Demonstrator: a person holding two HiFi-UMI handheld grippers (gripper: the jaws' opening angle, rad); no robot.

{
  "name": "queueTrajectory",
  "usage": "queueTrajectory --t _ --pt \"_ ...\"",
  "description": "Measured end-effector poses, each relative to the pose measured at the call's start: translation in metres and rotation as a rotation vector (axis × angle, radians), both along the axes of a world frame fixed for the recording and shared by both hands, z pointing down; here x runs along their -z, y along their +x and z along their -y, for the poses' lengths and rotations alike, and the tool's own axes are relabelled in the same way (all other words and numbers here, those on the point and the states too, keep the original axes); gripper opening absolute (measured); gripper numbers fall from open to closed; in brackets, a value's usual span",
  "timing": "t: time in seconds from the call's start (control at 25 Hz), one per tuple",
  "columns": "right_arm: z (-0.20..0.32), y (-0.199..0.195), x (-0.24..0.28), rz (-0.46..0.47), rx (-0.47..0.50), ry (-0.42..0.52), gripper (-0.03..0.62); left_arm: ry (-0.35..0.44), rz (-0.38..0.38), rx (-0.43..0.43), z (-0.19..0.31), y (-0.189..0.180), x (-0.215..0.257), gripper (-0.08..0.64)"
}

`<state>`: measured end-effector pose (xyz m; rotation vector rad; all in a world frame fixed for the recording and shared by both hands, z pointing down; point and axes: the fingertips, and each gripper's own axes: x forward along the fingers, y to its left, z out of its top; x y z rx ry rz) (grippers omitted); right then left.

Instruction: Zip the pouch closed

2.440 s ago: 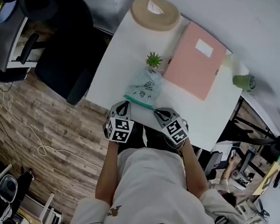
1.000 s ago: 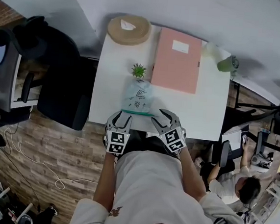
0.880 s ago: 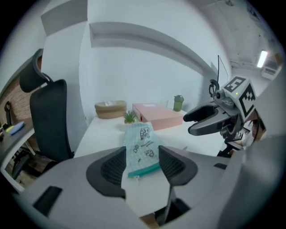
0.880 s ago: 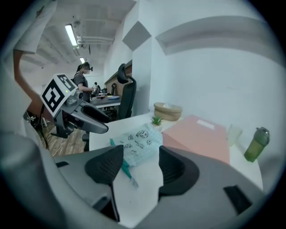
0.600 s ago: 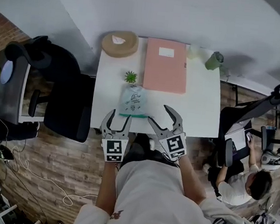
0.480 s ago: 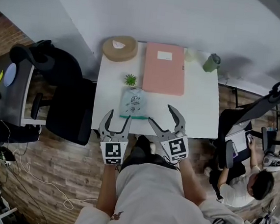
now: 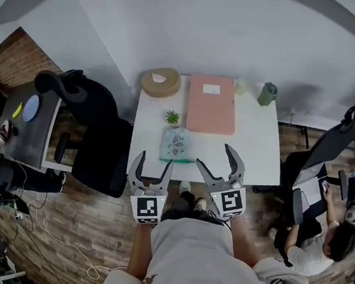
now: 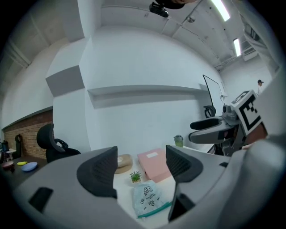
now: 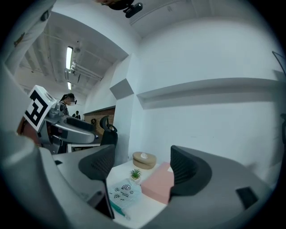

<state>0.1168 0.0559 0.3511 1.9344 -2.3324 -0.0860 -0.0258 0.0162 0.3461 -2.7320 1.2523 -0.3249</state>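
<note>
The pale green pouch [image 7: 177, 144] with a teal zip edge lies flat near the front edge of the white table [image 7: 251, 151]. It also shows far below in the left gripper view [image 8: 149, 200] and the right gripper view [image 9: 122, 192]. My left gripper [image 7: 154, 161] is held high in front of the table, left of the pouch. Its jaws are opening, with nothing between them [image 8: 140, 167]. My right gripper [image 7: 215, 157] hangs to the pouch's right, also opening and empty [image 9: 143, 167]. Neither gripper touches the pouch.
Behind the pouch stand a small potted plant [image 7: 172, 116], a pink folder [image 7: 211, 104], a tan round box [image 7: 161, 82] and a green cup [image 7: 267, 94]. A black office chair [image 7: 97, 130] sits left of the table and another chair [image 7: 334, 141] right. A seated person [image 7: 327, 243] is at lower right.
Both grippers have let go at the pouch's zip edge, lifted well above the table and spread their jaws wide. The pouch stays lying on the table.
</note>
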Motion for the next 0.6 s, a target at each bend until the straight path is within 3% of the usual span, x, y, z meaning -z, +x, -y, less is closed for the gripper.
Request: queueTrajectory --t 0.24,0.6 --pt "-0.005 0.003 0.011 -0.003 -0.041 0.011 0.379 0.022 0.011 -0.04 -0.001 0.008 0.011 0.35" --pt "0.006 -0.005 0.021 -0.035 -0.121 0.013 0.38 0.021 -0.031 -0.095 0.022 0.004 0.018 0.383"
